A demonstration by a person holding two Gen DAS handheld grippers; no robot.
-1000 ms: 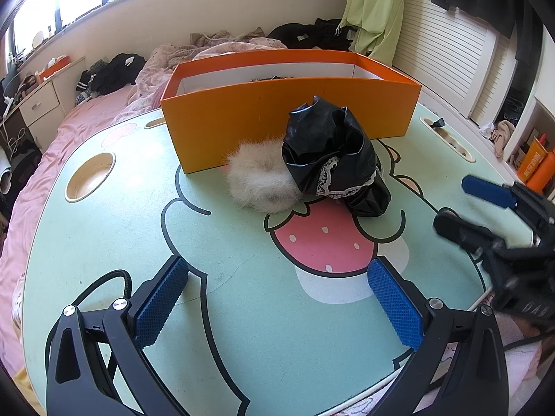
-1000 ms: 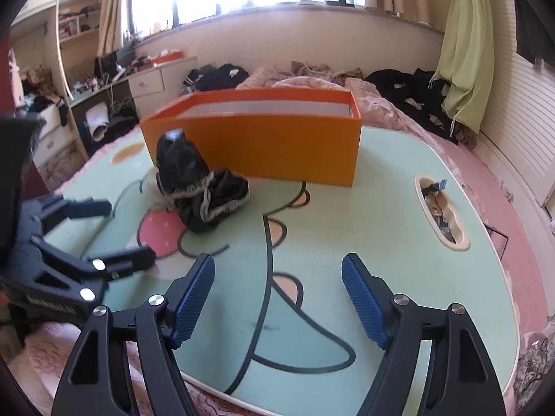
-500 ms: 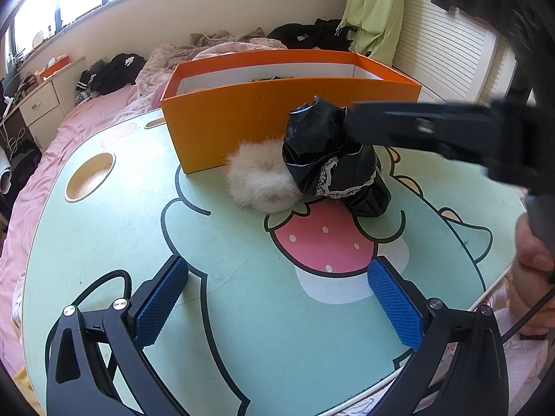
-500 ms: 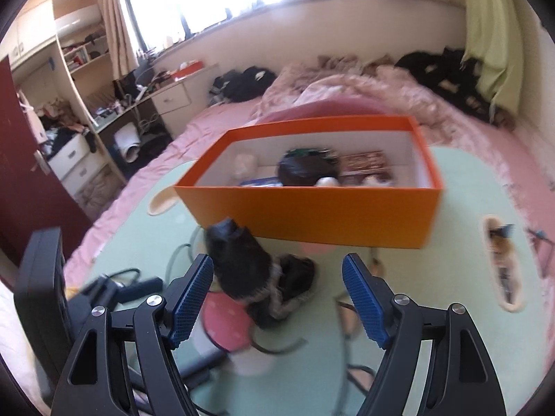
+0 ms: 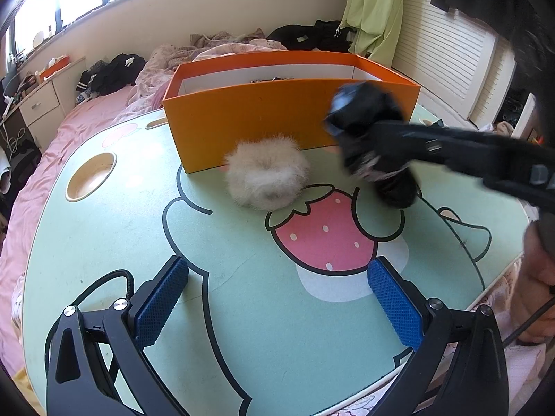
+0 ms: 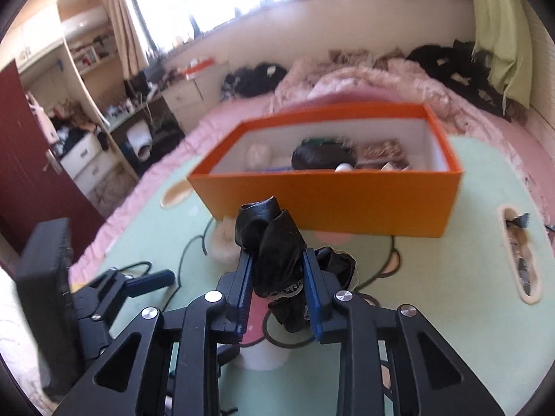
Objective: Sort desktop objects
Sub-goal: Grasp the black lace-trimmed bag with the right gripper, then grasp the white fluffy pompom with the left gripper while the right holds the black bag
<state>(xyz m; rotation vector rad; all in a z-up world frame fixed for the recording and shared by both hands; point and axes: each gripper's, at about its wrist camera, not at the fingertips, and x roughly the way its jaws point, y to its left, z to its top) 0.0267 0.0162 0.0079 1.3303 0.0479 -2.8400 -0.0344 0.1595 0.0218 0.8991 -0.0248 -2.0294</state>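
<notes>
A black lace-trimmed cloth is bunched between the blue pads of my right gripper. Its jaws are closing and the pads press into the fabric. In the left wrist view the same cloth hangs blurred in front of the orange box, its lower end near the table. A fluffy cream ball lies uncovered on the mint-green table, just in front of the box. My left gripper stands open over the near part of the table with nothing between its fingers.
The orange box holds several small items. A round cup recess sits at the table's left, and a slot with bits in it at its right. A person's hand is at the right edge. Pink bedding surrounds the table.
My right gripper swung in from the right, closed on the black cloth and pulled it off the fluffy ball. The left gripper stayed still.
</notes>
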